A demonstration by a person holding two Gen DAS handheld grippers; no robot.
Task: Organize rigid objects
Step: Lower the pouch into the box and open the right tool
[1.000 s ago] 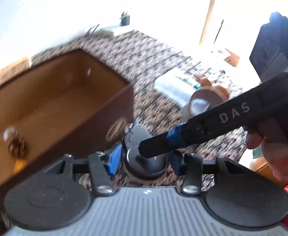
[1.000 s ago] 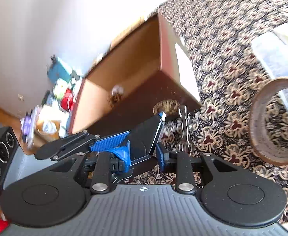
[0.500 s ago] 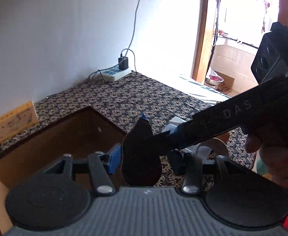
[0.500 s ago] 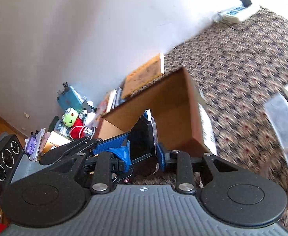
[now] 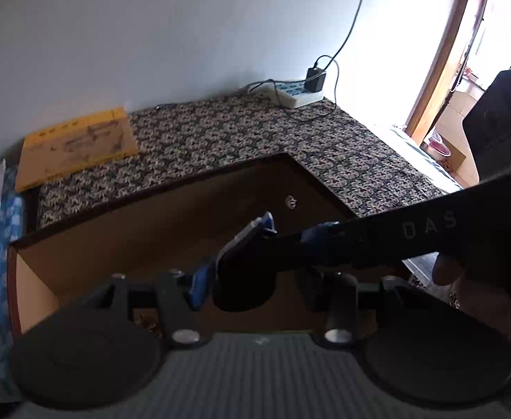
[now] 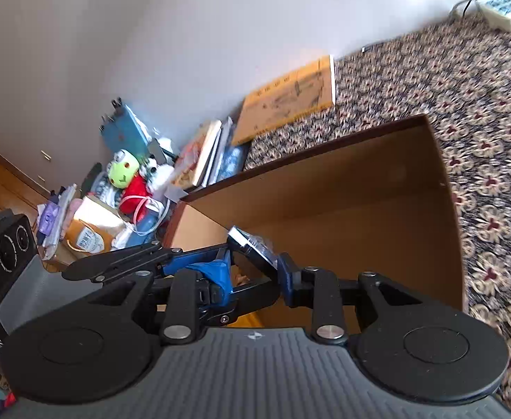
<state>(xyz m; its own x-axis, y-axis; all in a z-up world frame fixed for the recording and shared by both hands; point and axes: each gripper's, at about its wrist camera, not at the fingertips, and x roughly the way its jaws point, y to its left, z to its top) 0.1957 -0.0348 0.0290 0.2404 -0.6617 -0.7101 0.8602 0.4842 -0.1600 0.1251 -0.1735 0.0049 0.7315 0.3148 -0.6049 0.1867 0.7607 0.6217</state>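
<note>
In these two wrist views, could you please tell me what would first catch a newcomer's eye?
First, the black teardrop-shaped object, gripped by both the left gripper and the right gripper, above the open brown cardboard box. Next, the flowery patterned carpet around the box, and the toy clutter with a green frog plush by the wall.

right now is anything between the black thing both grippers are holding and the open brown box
Nothing visible does. The black object is gripped by the left gripper and the right gripper, above the open cardboard box. The box top is uncovered and the interior below looks clear, though the grippers hide part of the floor.
</note>
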